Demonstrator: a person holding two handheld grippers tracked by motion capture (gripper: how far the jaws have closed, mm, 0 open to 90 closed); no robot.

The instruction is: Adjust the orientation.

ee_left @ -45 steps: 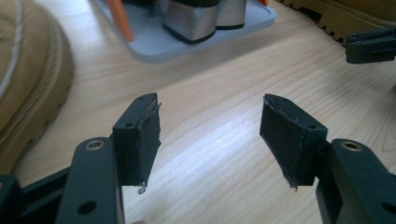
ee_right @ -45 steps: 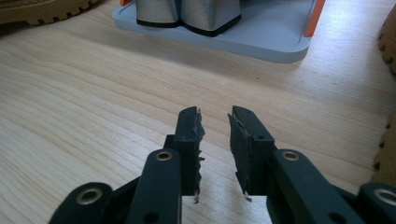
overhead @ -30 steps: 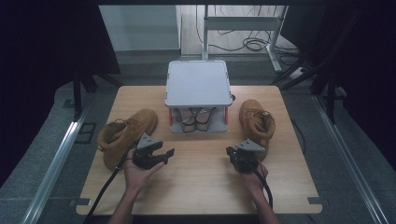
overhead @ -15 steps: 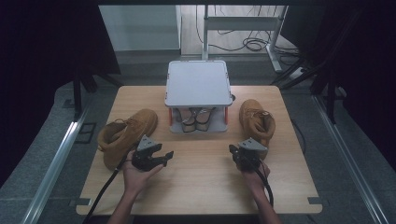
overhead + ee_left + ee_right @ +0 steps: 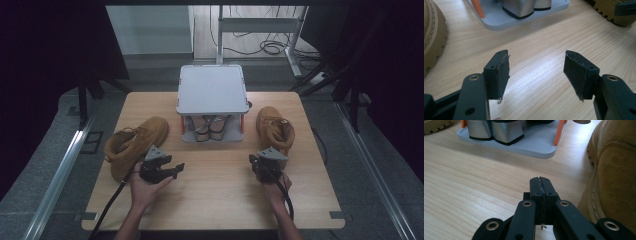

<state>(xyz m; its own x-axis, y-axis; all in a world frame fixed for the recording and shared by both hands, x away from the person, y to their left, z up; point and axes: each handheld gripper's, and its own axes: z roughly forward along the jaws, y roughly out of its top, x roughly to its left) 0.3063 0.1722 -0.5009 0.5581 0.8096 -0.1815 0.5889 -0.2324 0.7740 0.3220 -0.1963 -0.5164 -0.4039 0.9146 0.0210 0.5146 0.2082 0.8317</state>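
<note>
- High view: we see two tan boots on the bench point(image 5: 220, 200), the left boot point(image 5: 131, 145) lying angled beside the left claw point(image 5: 172, 170), the right boot point(image 5: 275, 128) standing just beyond the right claw point(image 5: 256, 162). Between them sits a grey rack point(image 5: 212, 90) with a pair of silver shoes point(image 5: 210, 127) under its top shelf. Both hands rest low on the bench, each claw near its own boot but touching neither.
- Left gripper view: we find the left claw point(image 5: 536, 72) spread wide over bare wood, nothing between the pads. The ridged sole of the left boot point(image 5: 432, 37) shows at the frame's left edge, the rack's base point(image 5: 499, 21) ahead.
- Right gripper view: we find the right claw point(image 5: 540, 182) pressed fully together and empty, with the right boot point(image 5: 614, 175) close alongside and the rack's base point(image 5: 534, 147) beyond.
- Handling, as we judge it: these boots look heavy for a claw, with stiff lugged soles and softer, napped uppers that should give under pressure and not slip much. We would take hold at the collar or heel counter, where the wall is thin enough to pinch; the toe and sole look too broad. The right claw must open first.
</note>
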